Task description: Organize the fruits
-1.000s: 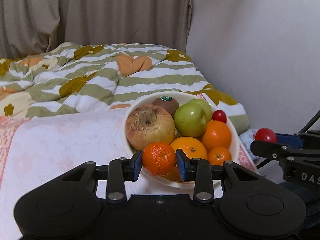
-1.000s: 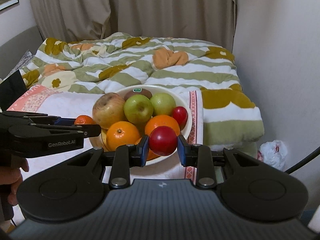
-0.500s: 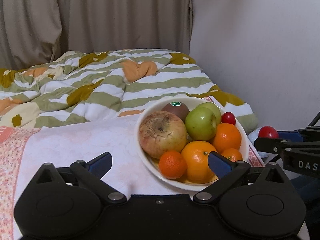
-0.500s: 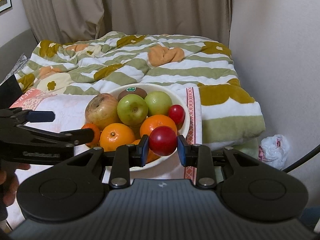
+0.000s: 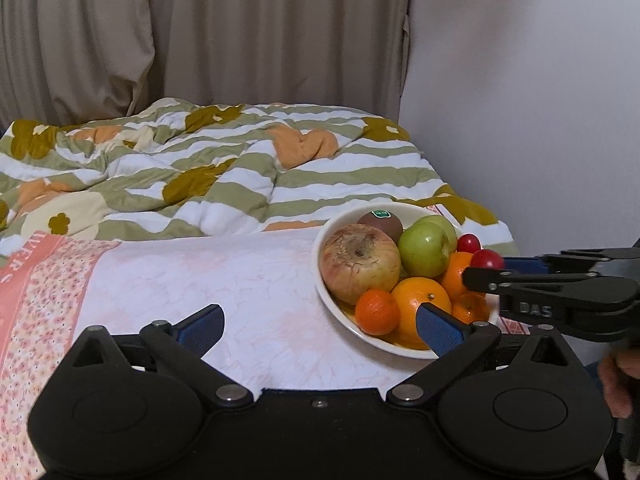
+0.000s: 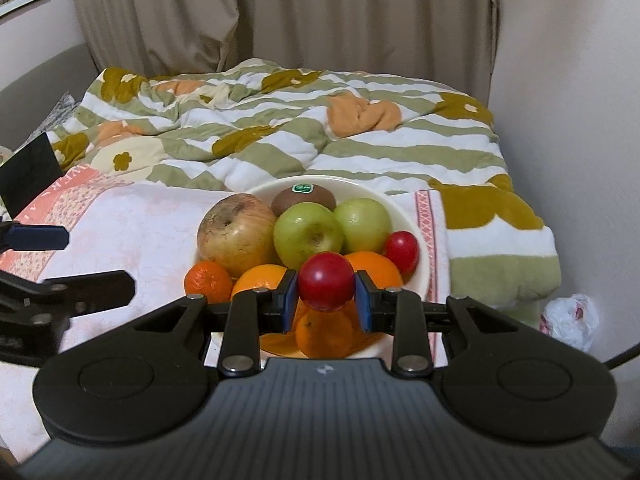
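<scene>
A cream bowl (image 5: 332,300) (image 6: 418,224) on the bed holds a blotchy apple (image 5: 360,262), two green apples (image 6: 308,234), a kiwi (image 6: 303,199), oranges and a small red fruit (image 6: 402,250). A mandarin (image 5: 377,312) (image 6: 208,282) rests at the bowl's near left rim. My left gripper (image 5: 318,326) stands wide open to the left of the bowl, nothing between its blue pads. My right gripper (image 6: 326,300) is shut on a round red fruit (image 6: 326,286) (image 5: 487,259), held just above the bowl's near side.
The bowl sits on a pink and white cloth (image 5: 192,280) over the bed. A striped green and white quilt (image 6: 280,140) lies bunched behind it. A wall (image 6: 568,100) runs close on the right, with a white plastic bag (image 6: 570,320) below. Curtains hang behind.
My left gripper has let go of the mandarin, which now lies in the bowl, and has drawn back to the left with jaws wide. The right gripper has brought the red fruit over the bowl.
</scene>
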Demonstrator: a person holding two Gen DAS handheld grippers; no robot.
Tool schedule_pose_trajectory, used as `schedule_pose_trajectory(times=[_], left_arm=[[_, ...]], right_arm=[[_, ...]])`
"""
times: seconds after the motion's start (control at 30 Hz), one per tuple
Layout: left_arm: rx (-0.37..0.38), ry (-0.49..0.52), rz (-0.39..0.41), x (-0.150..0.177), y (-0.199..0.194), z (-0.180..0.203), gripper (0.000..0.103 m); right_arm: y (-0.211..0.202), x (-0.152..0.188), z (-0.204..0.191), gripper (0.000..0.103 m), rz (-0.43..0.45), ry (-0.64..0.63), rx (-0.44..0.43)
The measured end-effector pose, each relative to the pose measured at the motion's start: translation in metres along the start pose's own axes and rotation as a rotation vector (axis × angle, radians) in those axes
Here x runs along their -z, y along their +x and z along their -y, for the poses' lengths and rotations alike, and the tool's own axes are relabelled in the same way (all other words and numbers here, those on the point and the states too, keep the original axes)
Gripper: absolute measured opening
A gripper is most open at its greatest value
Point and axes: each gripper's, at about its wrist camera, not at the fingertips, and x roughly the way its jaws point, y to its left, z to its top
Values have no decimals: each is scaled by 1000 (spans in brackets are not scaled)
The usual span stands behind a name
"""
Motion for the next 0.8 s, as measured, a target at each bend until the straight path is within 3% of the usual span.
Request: schedule_pose_trajectory(times=[0.17, 0.23, 0.33, 0.4, 0.63, 0.8], left_arm=[[-9, -18, 6, 6, -4, -5, 103], [-12, -22, 9, 9, -6, -6, 103], [-15, -22, 14, 13, -9, -7, 103], [-17, -19, 21, 15, -10, -5, 103], [-24, -27, 60, 20, -33, 1, 103], [-61, -35, 103, 20, -71, 3, 103]], right_arm=[[11, 3, -4, 46, 10, -13, -8], [12, 5, -6, 51, 21, -23, -15], [7, 8, -10, 77, 47, -43, -10], [0, 10, -12, 103, 77, -56, 7], [-23, 10, -15, 103, 115, -73, 18], [-58, 0, -21, 103, 126, -60, 13]])
